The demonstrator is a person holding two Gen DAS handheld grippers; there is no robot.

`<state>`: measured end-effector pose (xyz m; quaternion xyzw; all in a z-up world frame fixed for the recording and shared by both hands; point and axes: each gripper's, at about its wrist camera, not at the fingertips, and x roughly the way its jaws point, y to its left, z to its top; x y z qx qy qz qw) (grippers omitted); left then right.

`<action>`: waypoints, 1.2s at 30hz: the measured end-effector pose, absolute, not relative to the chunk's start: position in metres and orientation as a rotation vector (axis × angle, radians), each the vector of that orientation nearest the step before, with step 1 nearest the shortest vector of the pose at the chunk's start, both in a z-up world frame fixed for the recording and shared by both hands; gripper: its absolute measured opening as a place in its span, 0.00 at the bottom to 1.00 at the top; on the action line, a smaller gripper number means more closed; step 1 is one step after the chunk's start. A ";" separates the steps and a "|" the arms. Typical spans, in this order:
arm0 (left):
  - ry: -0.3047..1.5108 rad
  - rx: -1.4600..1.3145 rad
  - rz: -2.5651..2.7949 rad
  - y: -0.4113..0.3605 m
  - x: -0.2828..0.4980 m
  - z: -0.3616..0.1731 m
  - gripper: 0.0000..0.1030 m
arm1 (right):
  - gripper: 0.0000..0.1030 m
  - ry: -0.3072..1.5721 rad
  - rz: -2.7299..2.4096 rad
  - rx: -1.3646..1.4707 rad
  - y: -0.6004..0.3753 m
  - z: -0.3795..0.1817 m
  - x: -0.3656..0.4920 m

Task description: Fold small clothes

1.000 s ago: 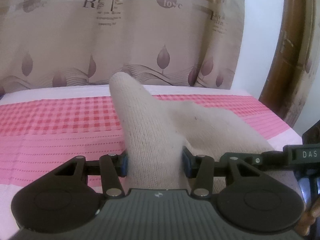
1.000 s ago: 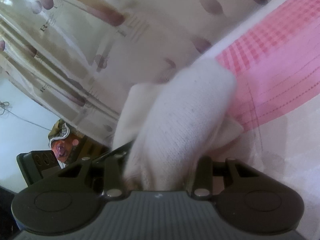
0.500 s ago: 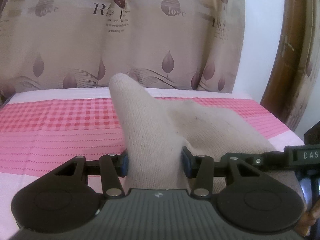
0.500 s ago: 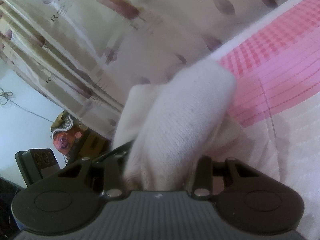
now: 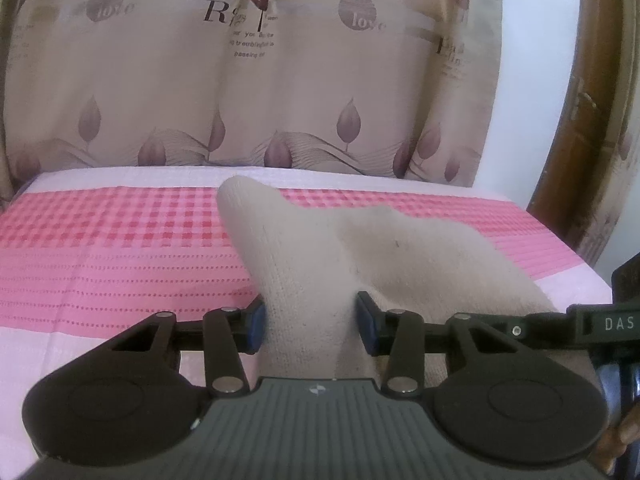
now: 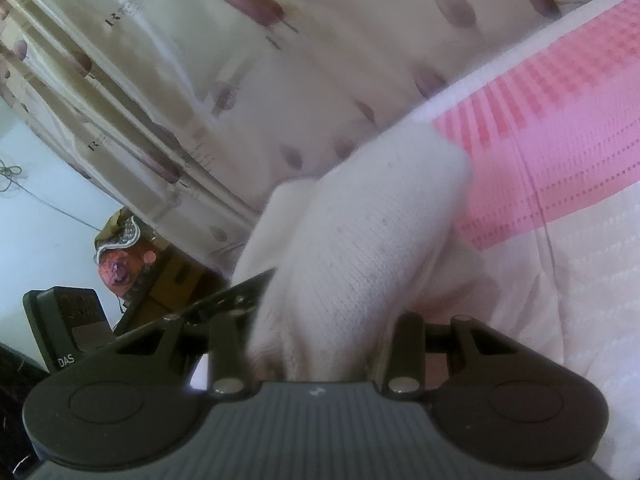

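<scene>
Lift stage of fold: left gripper point(image 5: 308, 322), jaws closing, and right gripper point(image 6: 316, 344), part-closed, each clamp the cream knit garment point(image 5: 304, 264). Next: carry it ahead, lay flat.

The sock point(image 5: 304, 280) is cream knit cloth, ribbed and slightly fuzzy. The bedsheet point(image 5: 120, 256) under it is thin woven cloth, matt, pink with a checked band. The left gripper point(image 5: 310, 324) is matt black plastic with a ribbed top and shiny metal pins. The curtain point(image 5: 240, 92) is smooth printed fabric with faint sheen. The bed frame point(image 5: 576, 128) is glossy varnished wood.
</scene>
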<state>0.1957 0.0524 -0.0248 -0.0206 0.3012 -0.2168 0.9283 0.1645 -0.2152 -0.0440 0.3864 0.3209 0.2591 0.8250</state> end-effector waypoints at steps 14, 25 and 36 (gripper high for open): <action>0.664 -0.043 -0.447 0.055 0.199 -0.040 0.41 | 0.40 0.710 0.509 0.784 -0.217 -0.054 0.163; 0.751 -0.052 -0.467 0.055 0.195 -0.066 0.69 | 0.41 0.736 0.453 0.631 -0.214 -0.065 0.158; 0.760 -0.105 -0.451 0.055 0.195 -0.079 0.75 | 0.50 0.713 0.399 0.479 -0.206 -0.068 0.149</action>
